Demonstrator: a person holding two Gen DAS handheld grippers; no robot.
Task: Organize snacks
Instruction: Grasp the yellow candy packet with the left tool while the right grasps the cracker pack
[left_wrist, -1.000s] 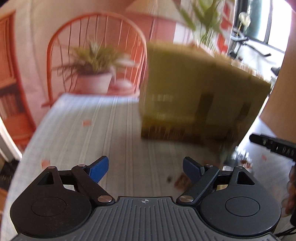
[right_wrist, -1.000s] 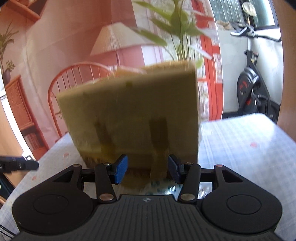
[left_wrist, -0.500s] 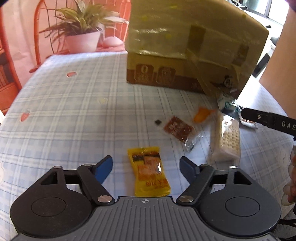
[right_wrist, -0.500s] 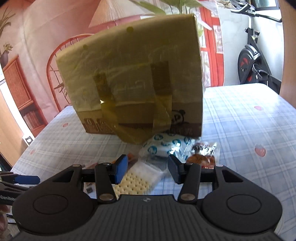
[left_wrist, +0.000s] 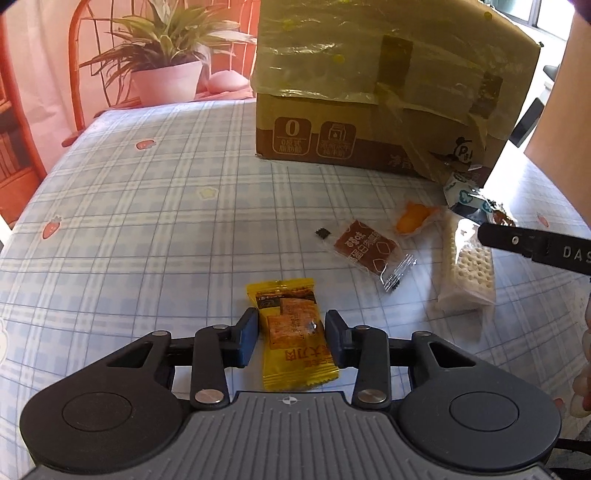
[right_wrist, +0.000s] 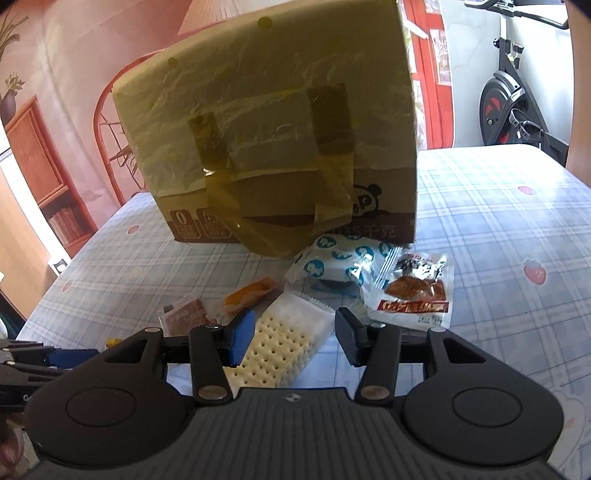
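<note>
My left gripper (left_wrist: 291, 338) straddles a yellow snack packet (left_wrist: 291, 332) lying on the checked tablecloth; its jaws stand narrow, close to the packet's sides, contact unclear. My right gripper (right_wrist: 295, 334) is open over a white cracker pack (right_wrist: 284, 347), which also shows in the left wrist view (left_wrist: 467, 269). Other snacks lie loose: a brown sachet (left_wrist: 365, 247), an orange candy (left_wrist: 412, 218), a white-and-blue pouch (right_wrist: 332, 262) and a red-printed meat pack (right_wrist: 413, 291). A taped cardboard box (left_wrist: 384, 85) stands behind them.
The table (left_wrist: 147, 206) has a blue plaid cloth. A potted plant (left_wrist: 166, 74) and an orange chair (left_wrist: 85, 55) stand at the far left. An exercise bike (right_wrist: 513, 99) stands beyond the table on the right. A small dark crumb (left_wrist: 322, 233) lies near the sachet.
Both grippers tilted down from the box toward the table. The left gripper's jaws narrowed from wide open to close around the yellow packet. The right gripper moved nearer the cracker pack.
</note>
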